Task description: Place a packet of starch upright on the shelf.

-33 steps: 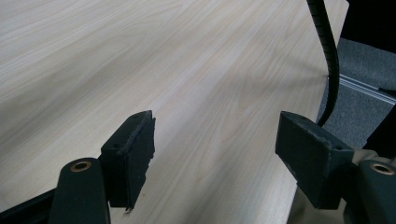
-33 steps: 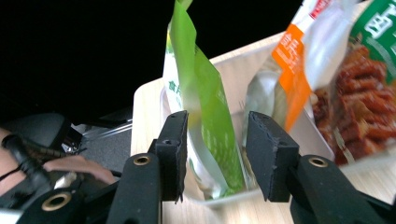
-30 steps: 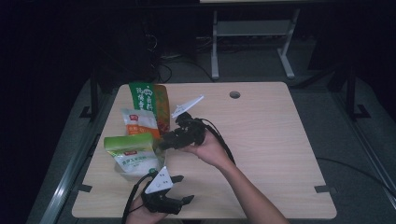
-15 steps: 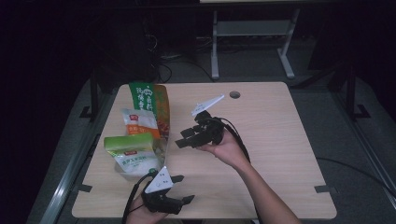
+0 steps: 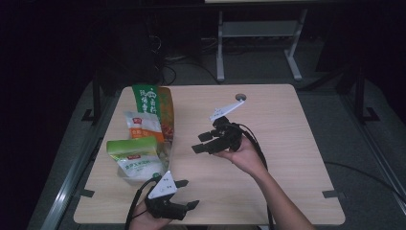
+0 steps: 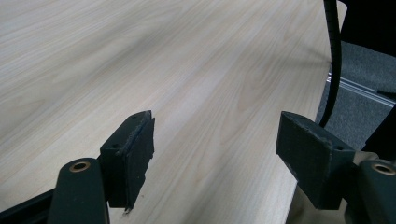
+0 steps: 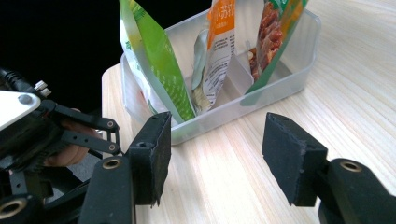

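A clear plastic bin point(image 7: 285, 79) stands at the table's left side and holds three upright snack bags: a tall green one point(image 5: 149, 103), a white and orange one point(image 5: 142, 125) and a green and white one point(image 5: 136, 160). My right gripper point(image 5: 199, 143) hovers near the table's middle, to the right of the bin, pointing at it. Its jaws have just been opening and stand wide, with nothing between them point(image 7: 215, 140). My left gripper point(image 5: 188, 194) rests at the front edge, open and empty point(image 6: 215, 149), over bare wood.
The wooden table point(image 5: 287, 143) has a round cable hole point(image 5: 241, 97) at its back. A black cable point(image 6: 334, 60) hangs past the table's edge. A metal stand point(image 5: 258, 33) sits on the dark floor behind the table.
My right gripper has pulled away from the bags to the right, toward the table's middle, and its jaws have spread wider. The left gripper has stayed put.
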Tool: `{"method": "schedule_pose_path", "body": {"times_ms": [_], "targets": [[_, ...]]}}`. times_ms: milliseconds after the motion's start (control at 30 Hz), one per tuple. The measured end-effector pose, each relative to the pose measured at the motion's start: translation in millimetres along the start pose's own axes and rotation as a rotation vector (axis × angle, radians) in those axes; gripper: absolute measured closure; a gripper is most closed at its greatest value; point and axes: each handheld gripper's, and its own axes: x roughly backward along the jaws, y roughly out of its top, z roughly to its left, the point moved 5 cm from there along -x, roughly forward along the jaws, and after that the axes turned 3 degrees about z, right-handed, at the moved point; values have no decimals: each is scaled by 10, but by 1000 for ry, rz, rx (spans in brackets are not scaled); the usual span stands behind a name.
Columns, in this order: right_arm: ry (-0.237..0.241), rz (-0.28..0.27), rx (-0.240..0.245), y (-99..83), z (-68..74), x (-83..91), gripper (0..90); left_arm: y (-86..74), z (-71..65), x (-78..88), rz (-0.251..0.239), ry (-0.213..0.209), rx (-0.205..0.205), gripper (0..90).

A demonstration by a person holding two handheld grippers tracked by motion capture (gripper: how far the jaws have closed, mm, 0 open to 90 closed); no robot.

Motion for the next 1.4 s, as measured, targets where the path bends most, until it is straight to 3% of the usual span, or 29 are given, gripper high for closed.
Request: {"method": "schedule_pose_path", "body": {"times_ms": [700, 1400], "targets": [[-67, -29, -54, -448, -171, 339, 387, 0, 10, -26, 13, 4, -13, 272], [-109, -53, -125, -950, -281, 532, 375, 9, 27, -53, 10, 2, -14, 272]]}}
